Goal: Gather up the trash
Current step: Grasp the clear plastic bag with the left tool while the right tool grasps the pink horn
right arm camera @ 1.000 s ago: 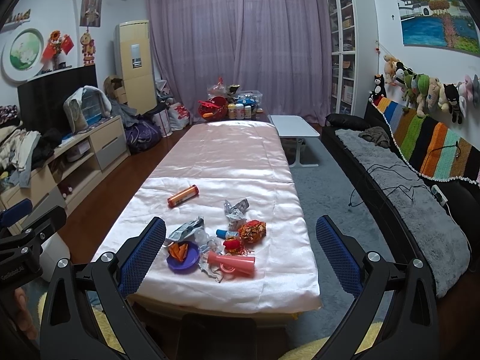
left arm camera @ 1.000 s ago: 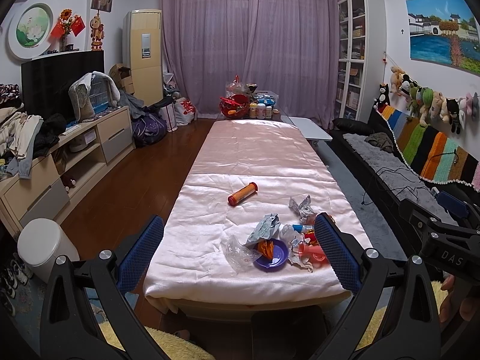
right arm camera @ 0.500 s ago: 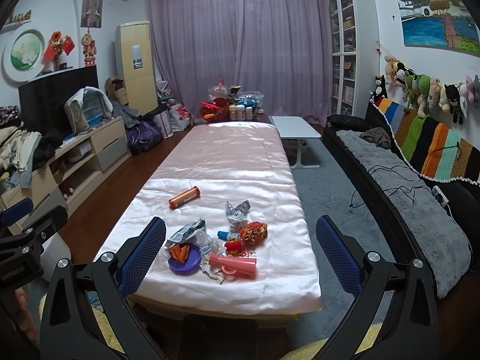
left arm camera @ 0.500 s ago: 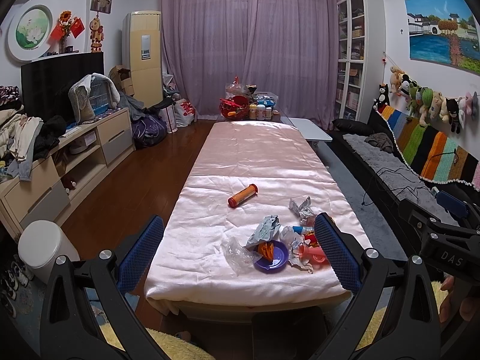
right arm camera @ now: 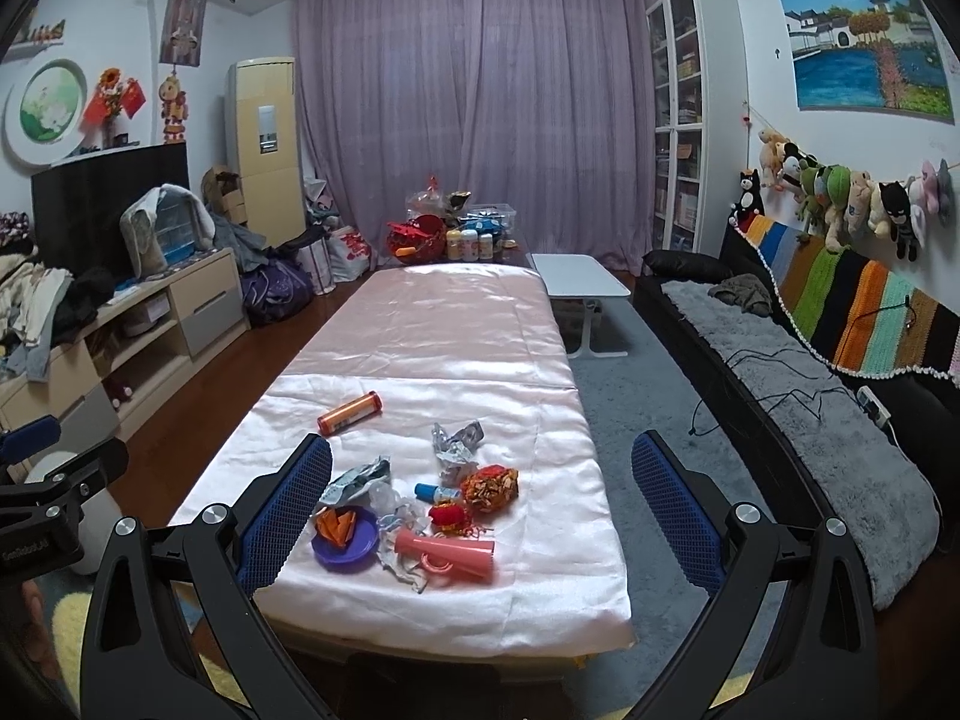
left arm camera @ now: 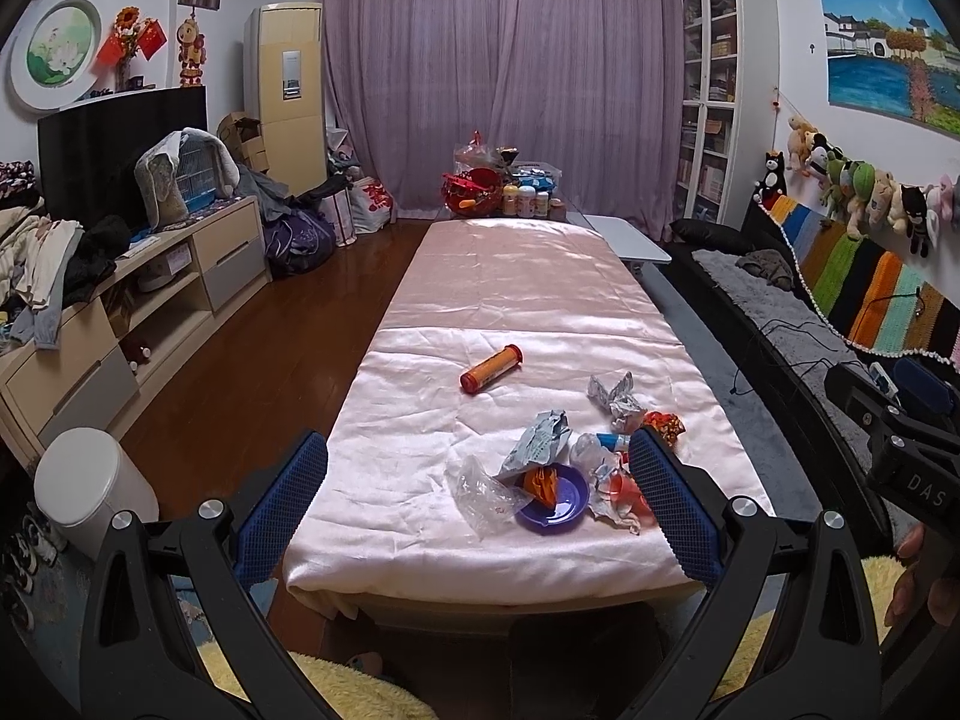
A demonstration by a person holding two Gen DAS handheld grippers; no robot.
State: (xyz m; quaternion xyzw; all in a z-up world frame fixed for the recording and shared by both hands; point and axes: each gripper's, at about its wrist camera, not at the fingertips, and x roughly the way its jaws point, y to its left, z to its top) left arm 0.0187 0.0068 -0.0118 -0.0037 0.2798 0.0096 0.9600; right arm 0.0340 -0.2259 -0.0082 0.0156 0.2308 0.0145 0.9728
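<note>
A pile of trash lies on the near end of the long table under a pink cloth point(left arm camera: 528, 300): a purple plate point(left arm camera: 553, 500) with orange peel, a clear plastic bag point(left arm camera: 483, 487), a crumpled grey wrapper point(left arm camera: 537, 441), crumpled foil point(left arm camera: 615, 393), a pink cup point(right arm camera: 447, 553), a small blue bottle point(right arm camera: 433, 491), an orange-red wrapper ball point(right arm camera: 491, 485). An orange tube point(left arm camera: 491, 367) lies apart, farther back. My left gripper point(left arm camera: 477, 501) is open and empty, before the table's near edge. My right gripper point(right arm camera: 480, 504) is open and empty too.
A white lidded bin point(left arm camera: 90, 489) stands on the floor at the left. A TV cabinet with clothes point(left arm camera: 120, 300) lines the left wall. A dark sofa point(right arm camera: 810, 396) and a small white table point(right arm camera: 579, 279) stand at the right. Jars and a red basket point(left arm camera: 480, 192) sit at the table's far end.
Both grippers have edged slightly nearer the table; the trash pile looks a little closer. Nothing on the table has moved.
</note>
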